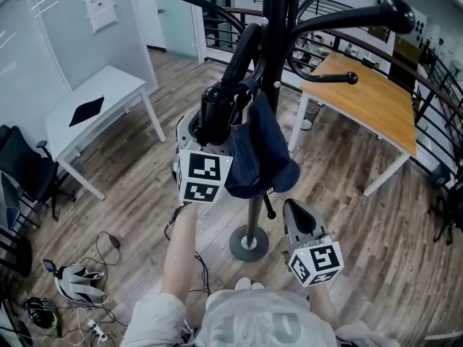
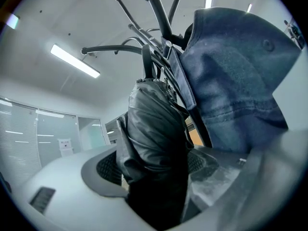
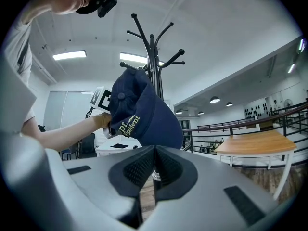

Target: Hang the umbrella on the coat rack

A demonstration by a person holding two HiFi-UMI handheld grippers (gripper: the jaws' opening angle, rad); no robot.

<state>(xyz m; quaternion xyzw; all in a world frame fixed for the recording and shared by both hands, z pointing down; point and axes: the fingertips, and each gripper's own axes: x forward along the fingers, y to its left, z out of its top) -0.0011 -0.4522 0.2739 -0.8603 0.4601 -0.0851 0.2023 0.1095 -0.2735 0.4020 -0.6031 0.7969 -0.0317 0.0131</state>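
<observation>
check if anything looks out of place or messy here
Only the floor at the lower left: loose cables and a white headset-like device lie scattered there. The coat rack stands upright, with the navy cap hanging normally and the folded umbrella held up beside it.

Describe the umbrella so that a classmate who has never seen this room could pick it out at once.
Find the tall black coat rack standing in the middle of the wooden floor. Against its pole, the left tool grips a folded umbrella. Unlike the navy cap hanging right beside it, the umbrella is a black, crinkled, glossy bundle.
</observation>
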